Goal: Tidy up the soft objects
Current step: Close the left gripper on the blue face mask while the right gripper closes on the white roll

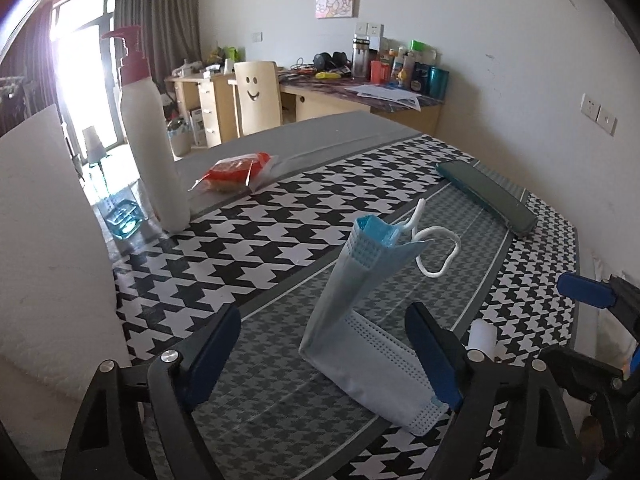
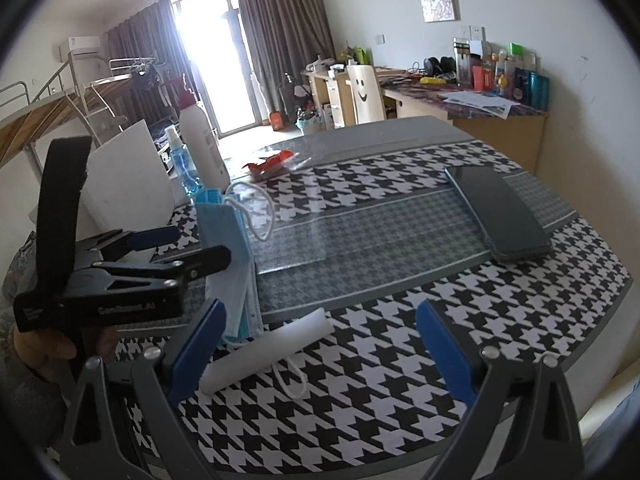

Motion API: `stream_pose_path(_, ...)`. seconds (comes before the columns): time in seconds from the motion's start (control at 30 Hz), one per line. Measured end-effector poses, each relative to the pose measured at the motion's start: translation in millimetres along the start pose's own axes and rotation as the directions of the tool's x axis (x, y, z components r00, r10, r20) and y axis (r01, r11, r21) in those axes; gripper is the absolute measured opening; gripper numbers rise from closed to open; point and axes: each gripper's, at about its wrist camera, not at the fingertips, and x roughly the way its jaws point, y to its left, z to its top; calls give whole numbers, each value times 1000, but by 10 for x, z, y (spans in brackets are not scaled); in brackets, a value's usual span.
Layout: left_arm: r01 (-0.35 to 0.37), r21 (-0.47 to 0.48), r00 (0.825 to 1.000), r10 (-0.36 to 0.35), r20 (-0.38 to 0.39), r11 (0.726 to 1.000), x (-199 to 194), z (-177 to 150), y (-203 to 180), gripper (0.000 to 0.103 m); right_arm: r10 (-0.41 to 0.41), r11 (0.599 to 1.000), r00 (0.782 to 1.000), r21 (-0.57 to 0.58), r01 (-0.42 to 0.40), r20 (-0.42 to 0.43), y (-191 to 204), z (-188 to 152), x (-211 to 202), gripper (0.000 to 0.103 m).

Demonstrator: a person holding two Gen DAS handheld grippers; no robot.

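A light-blue face mask [image 1: 360, 320] lies on the houndstooth tablecloth [image 1: 248, 248], bent so its far half stands up, with a white ear loop [image 1: 438, 252] hanging off the top. My left gripper [image 1: 324, 344] is open, its jaws either side of the mask's lower half. In the right wrist view the mask [image 2: 232, 256] stands by the left gripper [image 2: 192, 244]. My right gripper [image 2: 320, 348] is open and empty over the table. A white roll [image 2: 268, 350] lies between its fingers, near the left one.
A dark phone [image 2: 500, 212] lies at the right. A white pump bottle [image 1: 152, 140], a blue spray bottle [image 2: 186, 168] and a red snack packet [image 1: 236, 172] stand at the far left. A white board [image 1: 48, 248] leans at the left edge. A desk and chair stand behind.
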Motion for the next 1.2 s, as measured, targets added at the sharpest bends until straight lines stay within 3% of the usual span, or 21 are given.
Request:
stream_pose_path(0.17,3,20,1000,-3,-9,1000,98,-10,-12,72,19,1000,999,12,-18,-34,-20,-38,84,96)
stream_pose_path(0.23,7,13,1000,-7,-20,1000,137,-21,4,68,32,999,998,20,-31,-57,-29,-41,133,86)
stream_pose_path(0.4,47,-1,997,-47,-62,999,236,-37,29,50,51,998,993,34,-48,-108,-32,-89,239,79)
stream_pose_path(0.57,72,-23,994,-74,-81,997,284,-27,59,24,66,997,988,51,-60,-140,-22,-136,306,70)
stream_pose_path(0.67,71,-37,994,-74,-78,997,278,-29,82,15,57,998,987,39,-52,-153,11,-136,332,65)
stream_pose_path(1.0,73,-51,996,-75,-47,996,155,-73,131,12,-31,999,981,-13,29,-191,237,-104,404,56)
stream_pose_path(1.2,61,-34,998,-61,-5,998,20,-121,118,11,-37,999,975,-6,36,-221,268,-75,433,41)
